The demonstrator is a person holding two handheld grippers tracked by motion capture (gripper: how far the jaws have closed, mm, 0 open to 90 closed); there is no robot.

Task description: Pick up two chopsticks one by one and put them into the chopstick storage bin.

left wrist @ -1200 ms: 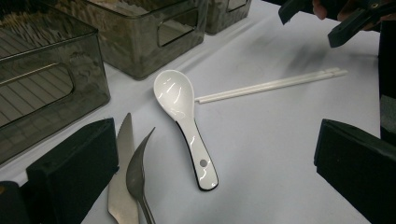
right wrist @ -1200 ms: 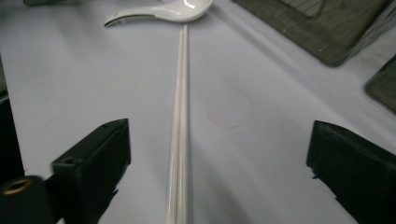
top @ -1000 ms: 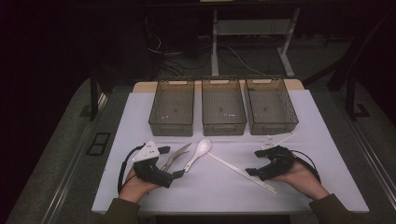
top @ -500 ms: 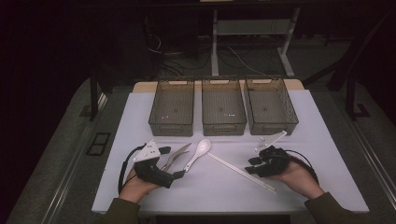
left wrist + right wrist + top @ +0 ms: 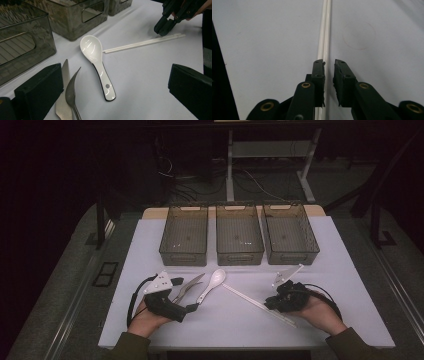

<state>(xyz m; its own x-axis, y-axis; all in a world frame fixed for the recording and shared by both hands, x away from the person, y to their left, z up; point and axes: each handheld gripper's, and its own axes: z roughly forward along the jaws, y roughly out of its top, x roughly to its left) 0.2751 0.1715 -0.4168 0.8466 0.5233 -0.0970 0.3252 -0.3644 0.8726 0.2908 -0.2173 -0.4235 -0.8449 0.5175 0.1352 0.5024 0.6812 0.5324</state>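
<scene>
A pair of white chopsticks [image 5: 250, 299] lies slantwise on the white table [image 5: 345, 285]. My right gripper [image 5: 270, 303] is down over the far end of the chopsticks [image 5: 325, 30]. The jaws of my right gripper [image 5: 329, 62] have just been closing. They stand a narrow gap apart, with the sticks at the left pad's inner edge and partly under it. A white spoon [image 5: 212, 284] lies between the wide jaws of my left gripper [image 5: 184, 295], which is open. In the left gripper view, the spoon [image 5: 96, 62] is untouched, and a fork [image 5: 71, 92] and knife [image 5: 62, 105] lie by the left jaw.
Three smoky clear bins [image 5: 184, 235], [image 5: 239, 234], [image 5: 290, 234] stand in a row at the back of the table. The table's front edge runs just under both forearms. Dark floor and cables lie beyond the bins.
The right gripper's jaws have drawn close together over the chopsticks, and that hand has shifted slightly. The left gripper, spoon, fork and knife have not moved.
</scene>
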